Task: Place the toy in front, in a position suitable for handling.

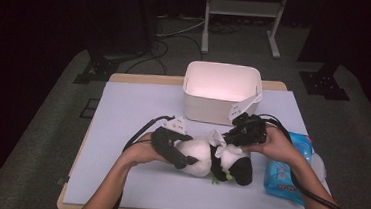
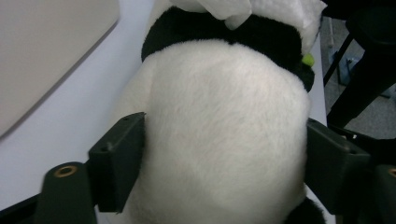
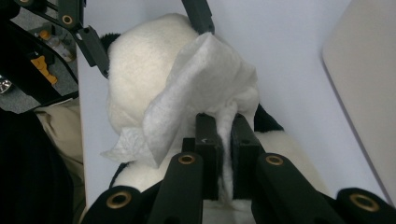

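Note:
A black-and-white panda plush lies on its side on the pale table. My left gripper comes at it from the left. In the left gripper view, the jaws of that gripper stand wide on either side of the panda's white body. The fur brushes both pads without being dented. My right gripper is over the panda's neck, shut on a white wipe. In the right gripper view, the wipe is pinched in that gripper and draped on the white fur.
A white open bin stands just behind the panda at the table's middle back. A blue pack of wipes lies to the right, near the table's right edge. The bin's wall shows in the left gripper view and the right gripper view.

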The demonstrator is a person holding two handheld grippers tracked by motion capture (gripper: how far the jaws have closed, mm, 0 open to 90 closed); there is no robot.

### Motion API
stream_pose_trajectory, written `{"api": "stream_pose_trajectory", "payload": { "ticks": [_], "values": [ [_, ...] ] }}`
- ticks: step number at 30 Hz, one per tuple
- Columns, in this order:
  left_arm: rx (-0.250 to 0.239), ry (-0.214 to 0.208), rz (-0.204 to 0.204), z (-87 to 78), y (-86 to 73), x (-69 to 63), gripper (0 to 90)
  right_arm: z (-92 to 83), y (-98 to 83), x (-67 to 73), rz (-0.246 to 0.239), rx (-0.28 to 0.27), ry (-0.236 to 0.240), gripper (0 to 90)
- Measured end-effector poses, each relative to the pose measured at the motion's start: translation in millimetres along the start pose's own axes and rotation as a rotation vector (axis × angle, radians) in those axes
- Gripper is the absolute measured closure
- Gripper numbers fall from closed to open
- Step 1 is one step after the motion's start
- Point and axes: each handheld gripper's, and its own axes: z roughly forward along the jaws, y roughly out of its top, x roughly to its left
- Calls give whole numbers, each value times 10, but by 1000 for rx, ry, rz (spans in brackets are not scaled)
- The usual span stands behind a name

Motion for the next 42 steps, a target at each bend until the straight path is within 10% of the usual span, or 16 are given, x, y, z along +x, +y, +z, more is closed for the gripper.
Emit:
{"api": "stream_pose_trajectory", "payload": {
  "ticks": [10, 17, 25, 42],
  "values": [
    [23, -75, -118, 31, -22, 32, 45, 19, -125, 161, -28, 1, 48, 840],
    [68, -108, -93, 151, -19, -10, 22, 24, -224, 249, -25, 2, 75, 839],
    [41, -34, -1, 86, 6, -78, 363, -2, -215, 210, -23, -17, 73, 837],
    [16, 149, 133, -66, 157, -27, 403, -68, 124, -51, -13, -17, -29, 835]
  ]
}}
